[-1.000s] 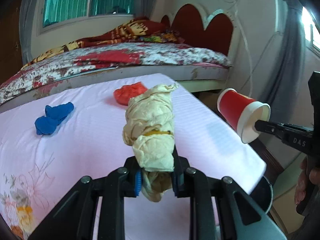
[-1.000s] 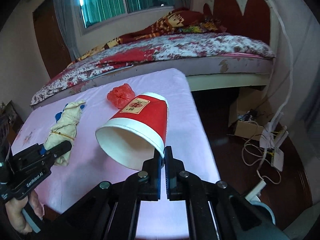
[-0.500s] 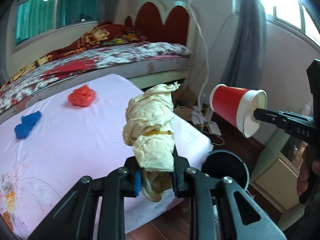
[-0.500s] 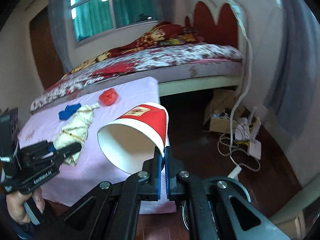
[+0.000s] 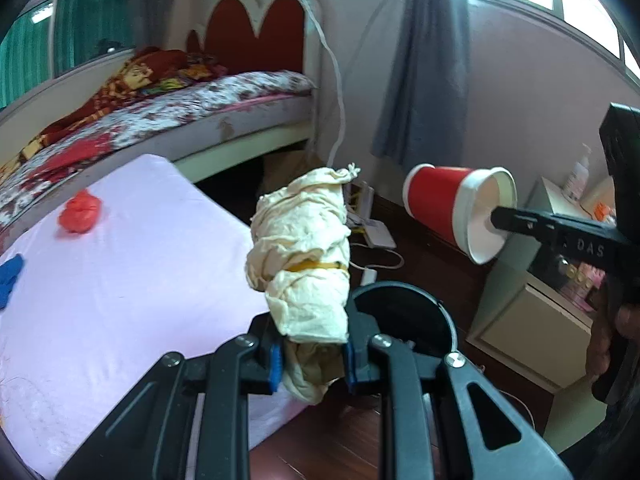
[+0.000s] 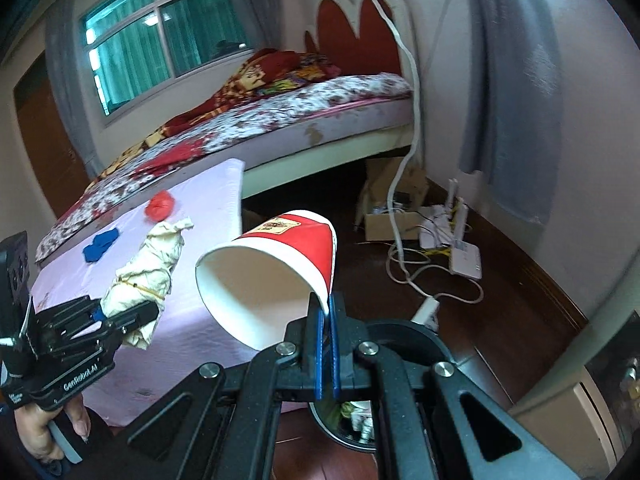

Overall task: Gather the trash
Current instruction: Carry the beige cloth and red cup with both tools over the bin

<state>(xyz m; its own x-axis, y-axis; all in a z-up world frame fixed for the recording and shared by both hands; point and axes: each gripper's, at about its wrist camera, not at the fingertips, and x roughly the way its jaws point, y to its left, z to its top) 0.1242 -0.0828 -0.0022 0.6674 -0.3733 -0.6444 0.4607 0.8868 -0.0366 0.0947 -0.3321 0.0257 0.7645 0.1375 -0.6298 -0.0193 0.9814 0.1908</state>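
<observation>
Left hand-held gripper (image 5: 311, 354) w/ rag bundle (image 5: 302, 252) now off table, over bin (image 5: 404, 312).

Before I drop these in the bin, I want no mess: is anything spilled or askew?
Nothing spilled. The red paper cup lies sideways, pinched only by its rim in the right gripper, looks empty. The cream wad sits firm in the left gripper.

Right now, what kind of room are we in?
Most likely a home bedroom: a bed with a floral cover and a red scalloped headboard, curtained windows, and a second mattress in a pink sheet beside it.
</observation>
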